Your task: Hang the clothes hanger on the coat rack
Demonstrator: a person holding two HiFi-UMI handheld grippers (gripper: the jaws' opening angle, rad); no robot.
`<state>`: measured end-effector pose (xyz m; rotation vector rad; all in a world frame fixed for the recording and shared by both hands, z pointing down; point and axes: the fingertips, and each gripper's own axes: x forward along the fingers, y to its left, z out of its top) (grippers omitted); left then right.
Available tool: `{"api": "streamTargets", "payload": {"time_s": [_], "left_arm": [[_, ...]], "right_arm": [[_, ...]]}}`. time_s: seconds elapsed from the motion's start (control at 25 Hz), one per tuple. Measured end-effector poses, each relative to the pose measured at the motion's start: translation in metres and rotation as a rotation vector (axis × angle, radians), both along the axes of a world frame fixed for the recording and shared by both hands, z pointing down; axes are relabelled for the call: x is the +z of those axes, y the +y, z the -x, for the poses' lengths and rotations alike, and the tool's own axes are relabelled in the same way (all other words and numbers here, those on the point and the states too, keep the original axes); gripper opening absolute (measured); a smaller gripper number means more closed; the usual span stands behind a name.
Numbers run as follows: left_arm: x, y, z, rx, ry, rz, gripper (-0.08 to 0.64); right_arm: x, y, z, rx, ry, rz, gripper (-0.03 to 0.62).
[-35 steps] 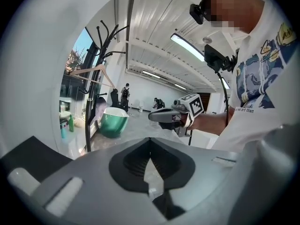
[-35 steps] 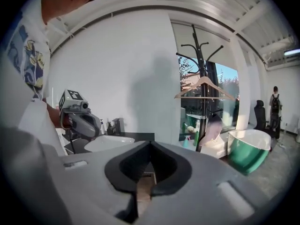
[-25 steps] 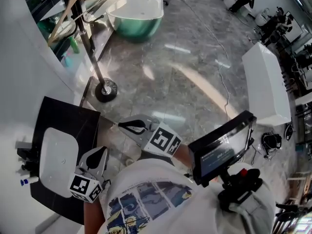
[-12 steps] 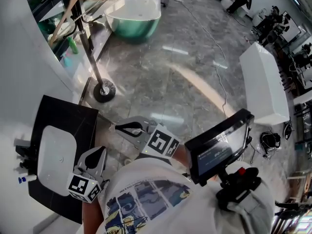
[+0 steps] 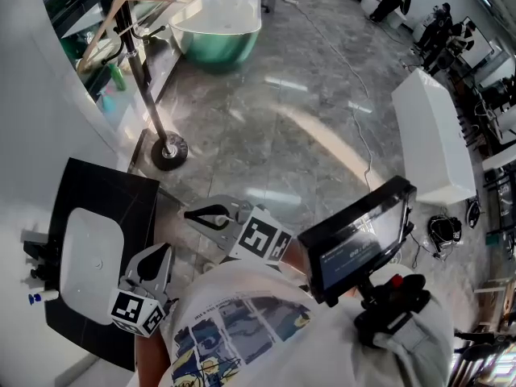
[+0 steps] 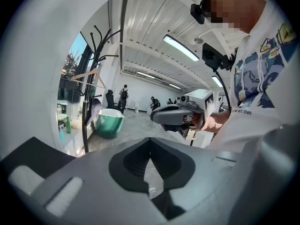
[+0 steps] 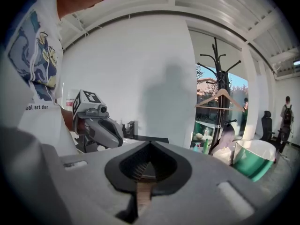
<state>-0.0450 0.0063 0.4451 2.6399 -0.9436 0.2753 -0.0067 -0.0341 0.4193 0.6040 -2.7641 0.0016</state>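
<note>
Wood hanger on rack, nr wall.

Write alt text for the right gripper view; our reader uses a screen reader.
A wooden hanger hangs on a black coat rack at right. In front, the right claw is shut and empty; the left claw shows at left, a green tub at lower right.
</note>
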Motion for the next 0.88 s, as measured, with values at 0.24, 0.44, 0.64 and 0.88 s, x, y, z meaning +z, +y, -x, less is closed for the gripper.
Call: {"api": "streamTargets", "payload": {"time_s": [0.24,0.44,0.64,0.88], "left_arm": [[0.003,0.003,0.004,0.001,0.003,-0.002,0.003],[-0.003,-0.001,0.002,-0.001,0.0,0.005,0.003],[0.0,-0.004,0.002,0.006,0.002,0.01,0.003],[0.0,-0.01,0.0,0.007,0.001,0.018,0.003]], "right_arm": [[-0.002,0.004,0.004,-0.002,0.029,0.004,0.0],[-0.003,0.001,0.004,0.001,0.034,0.004,0.0],[-0.001,-0.003,0.004,0.004,0.041,0.003,0.0],[0.002,-0.007,0.003,-0.004,0.061,-0.001,0.0]]}}
